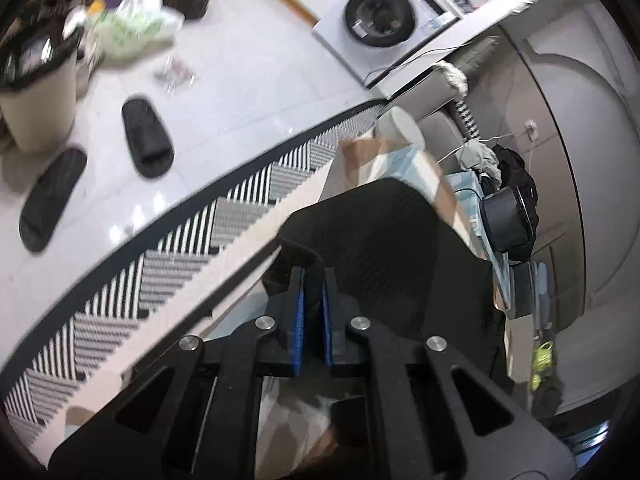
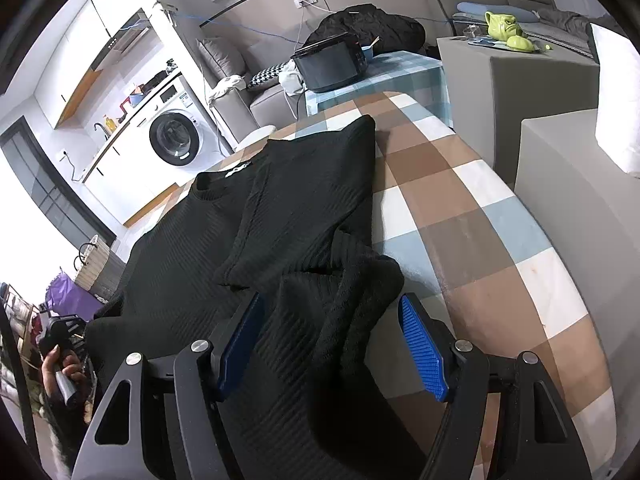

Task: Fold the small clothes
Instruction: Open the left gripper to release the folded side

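Observation:
A black ribbed knit top [image 2: 304, 200] lies spread on the table with the brown, blue and white checked cloth [image 2: 460, 200], one side folded over its middle. My left gripper [image 1: 314, 276] is shut, and its blue pads [image 1: 299, 320] pinch an edge of the black top [image 1: 384, 236] near the table's rim. My right gripper [image 2: 332, 304] stands open low over the near part of the top. A bunched sleeve [image 2: 352, 296] lies between its blue pads [image 2: 424, 348] without being squeezed. At the far left, a person's hand [image 2: 60, 364] holds the left gripper's handle.
Beyond the table edge are a striped rug [image 1: 168, 264], two black slippers [image 1: 147, 138], a bin [image 1: 38, 92] and a washing machine [image 1: 380, 16]. A black cooker [image 2: 332, 64] sits on a blue checked stand, and grey blocks [image 2: 520, 80] bearing a green mug [image 2: 506, 26] flank the table's right side.

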The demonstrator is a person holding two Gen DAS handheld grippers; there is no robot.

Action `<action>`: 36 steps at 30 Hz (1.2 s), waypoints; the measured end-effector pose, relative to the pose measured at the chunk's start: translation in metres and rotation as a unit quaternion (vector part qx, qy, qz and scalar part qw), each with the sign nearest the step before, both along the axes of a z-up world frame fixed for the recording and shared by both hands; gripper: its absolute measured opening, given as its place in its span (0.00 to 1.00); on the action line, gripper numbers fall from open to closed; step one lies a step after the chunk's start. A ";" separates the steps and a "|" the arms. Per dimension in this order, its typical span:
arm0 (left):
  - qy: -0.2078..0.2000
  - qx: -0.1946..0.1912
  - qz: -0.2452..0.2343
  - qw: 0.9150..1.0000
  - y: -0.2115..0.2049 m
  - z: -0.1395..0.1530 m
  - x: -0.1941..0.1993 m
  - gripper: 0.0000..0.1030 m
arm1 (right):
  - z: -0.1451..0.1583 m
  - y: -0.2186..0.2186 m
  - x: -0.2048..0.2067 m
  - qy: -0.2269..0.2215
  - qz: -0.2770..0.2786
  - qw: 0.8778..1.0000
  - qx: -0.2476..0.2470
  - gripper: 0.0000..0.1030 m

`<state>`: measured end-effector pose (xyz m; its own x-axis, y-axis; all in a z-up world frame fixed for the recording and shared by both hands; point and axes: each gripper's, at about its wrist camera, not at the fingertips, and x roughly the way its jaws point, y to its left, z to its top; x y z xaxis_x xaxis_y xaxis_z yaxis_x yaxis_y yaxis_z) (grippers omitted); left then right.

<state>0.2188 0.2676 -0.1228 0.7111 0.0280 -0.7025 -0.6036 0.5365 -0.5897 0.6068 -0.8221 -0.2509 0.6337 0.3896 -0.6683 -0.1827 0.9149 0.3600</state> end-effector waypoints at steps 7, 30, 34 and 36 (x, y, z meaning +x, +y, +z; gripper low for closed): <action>-0.051 0.197 -0.082 0.976 -0.075 0.091 0.041 0.04 | 0.001 -0.006 -0.003 0.000 -0.004 1.000 0.005 0.69; -0.056 0.175 -0.232 0.955 -0.103 0.070 -0.018 0.66 | 0.002 -0.025 -0.010 0.007 -0.012 1.000 -0.009 0.69; -0.029 0.191 -0.210 0.958 -0.087 0.058 -0.054 0.69 | 0.006 -0.037 -0.018 0.000 0.000 1.000 -0.028 0.70; -0.018 0.193 -0.202 0.960 -0.083 0.051 -0.067 0.69 | 0.002 -0.039 -0.020 0.014 0.018 0.999 -0.034 0.75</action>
